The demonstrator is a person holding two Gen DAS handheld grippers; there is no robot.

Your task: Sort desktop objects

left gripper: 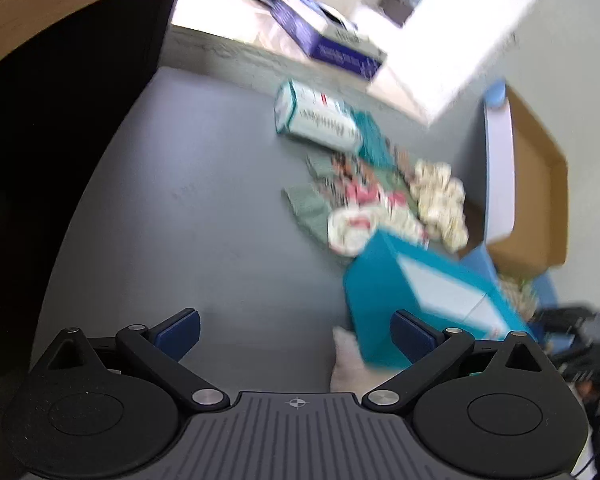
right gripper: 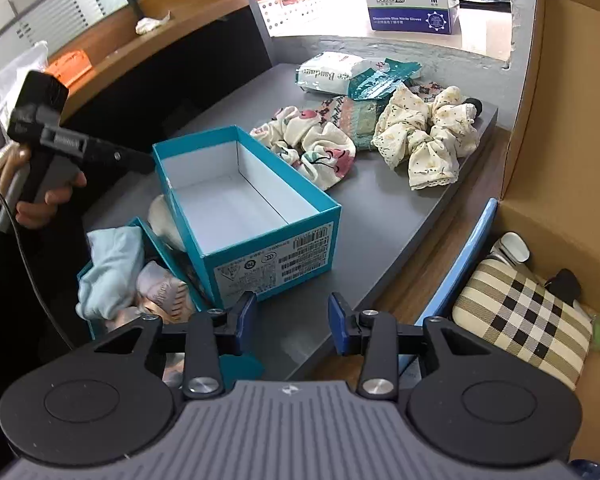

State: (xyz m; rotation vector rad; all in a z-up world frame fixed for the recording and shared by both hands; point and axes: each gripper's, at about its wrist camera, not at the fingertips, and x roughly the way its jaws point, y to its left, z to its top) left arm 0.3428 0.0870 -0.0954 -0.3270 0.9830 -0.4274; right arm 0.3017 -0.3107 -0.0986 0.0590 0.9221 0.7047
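A teal box [right gripper: 256, 216] with a white inside stands empty on the grey desk [right gripper: 380, 216]; the blurred left wrist view shows the teal box [left gripper: 428, 292] at right. Behind it lie a cherry-print scrunchie [right gripper: 312, 144], a cream floral scrunchie [right gripper: 428, 136], a green patterned cloth [right gripper: 360, 116] and a white bandage pack [right gripper: 332, 74]. A second teal box [right gripper: 112, 276] at front left holds light blue and pink cloth items. My right gripper [right gripper: 292, 318] hangs open just in front of the empty box. My left gripper [left gripper: 296, 332] is open over bare desk; a hand holds it at far left in the right wrist view.
A blue glove box [right gripper: 414, 10] sits on the white ledge behind the desk. A cardboard box [right gripper: 540, 120] at right holds a checked pouch [right gripper: 520, 312] and a white item. A wooden counter [right gripper: 160, 36] runs along the back left, with dark space beneath it.
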